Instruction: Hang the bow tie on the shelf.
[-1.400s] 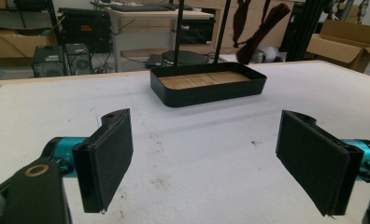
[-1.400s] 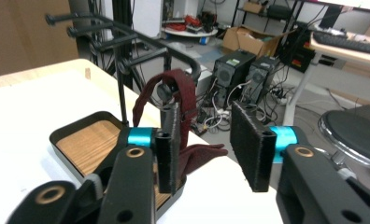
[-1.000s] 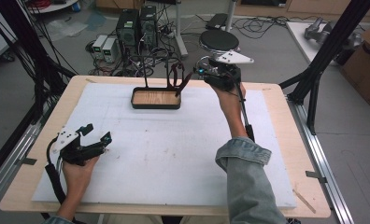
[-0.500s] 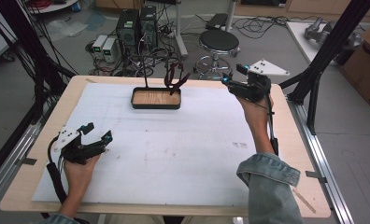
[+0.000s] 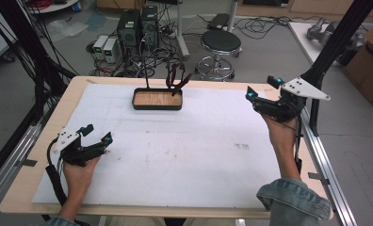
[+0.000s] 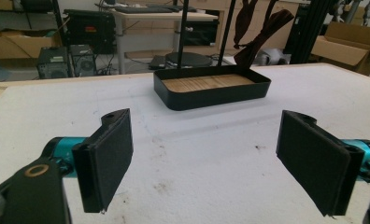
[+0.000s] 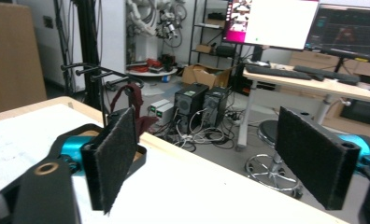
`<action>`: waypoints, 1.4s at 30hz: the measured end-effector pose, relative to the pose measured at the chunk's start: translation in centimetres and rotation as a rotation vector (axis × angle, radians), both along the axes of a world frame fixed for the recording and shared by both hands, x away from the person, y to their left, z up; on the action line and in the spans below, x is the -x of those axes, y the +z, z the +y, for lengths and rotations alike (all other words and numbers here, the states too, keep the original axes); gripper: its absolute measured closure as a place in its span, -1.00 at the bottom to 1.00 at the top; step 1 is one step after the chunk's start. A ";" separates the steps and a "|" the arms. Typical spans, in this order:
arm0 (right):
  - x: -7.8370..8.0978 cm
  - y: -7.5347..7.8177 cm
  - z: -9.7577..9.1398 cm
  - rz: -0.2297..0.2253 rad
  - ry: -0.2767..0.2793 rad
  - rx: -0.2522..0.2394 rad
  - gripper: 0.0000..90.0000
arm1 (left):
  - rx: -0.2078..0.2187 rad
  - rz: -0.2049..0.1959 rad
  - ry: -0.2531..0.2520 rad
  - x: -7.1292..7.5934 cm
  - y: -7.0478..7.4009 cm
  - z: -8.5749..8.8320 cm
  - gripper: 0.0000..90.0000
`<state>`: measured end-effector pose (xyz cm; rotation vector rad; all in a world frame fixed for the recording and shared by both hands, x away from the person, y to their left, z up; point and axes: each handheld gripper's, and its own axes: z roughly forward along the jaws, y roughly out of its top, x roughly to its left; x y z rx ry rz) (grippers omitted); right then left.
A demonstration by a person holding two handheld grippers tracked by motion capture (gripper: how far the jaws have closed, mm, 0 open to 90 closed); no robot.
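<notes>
White table (image 5: 184, 155): left gripper (image 5: 96, 134), right gripper (image 5: 262, 89) wide open, empty.

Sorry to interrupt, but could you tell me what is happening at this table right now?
A person sits at a white-topped table with a claw in each hand, both open and holding nothing. The left claw rests near the front left corner. The right claw is raised by the right edge, apart from the black tray at the back, where a dark reddish strap hangs from a stand.
</notes>
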<state>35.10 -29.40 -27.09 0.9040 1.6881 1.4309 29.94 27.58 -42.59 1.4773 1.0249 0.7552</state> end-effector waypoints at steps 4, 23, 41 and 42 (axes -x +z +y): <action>1.6 -0.6 -1.1 -0.005 -0.018 -0.024 -0.61 | -0.002 0.002 -0.002 -0.1 0.0 0.0 -0.58; 6.3 -7.9 -3.0 0.049 -0.072 -0.100 -0.73 | -0.008 0.005 0.004 -0.1 0.0 0.0 -0.58; 8.1 -14.6 -0.6 0.159 -0.041 -0.129 -0.74 | -0.017 0.018 0.005 -0.1 -0.1 0.0 -0.58; 8.1 -14.7 -0.6 0.160 -0.039 -0.129 -0.74 | -0.017 0.018 0.005 -0.1 -0.1 0.0 -0.58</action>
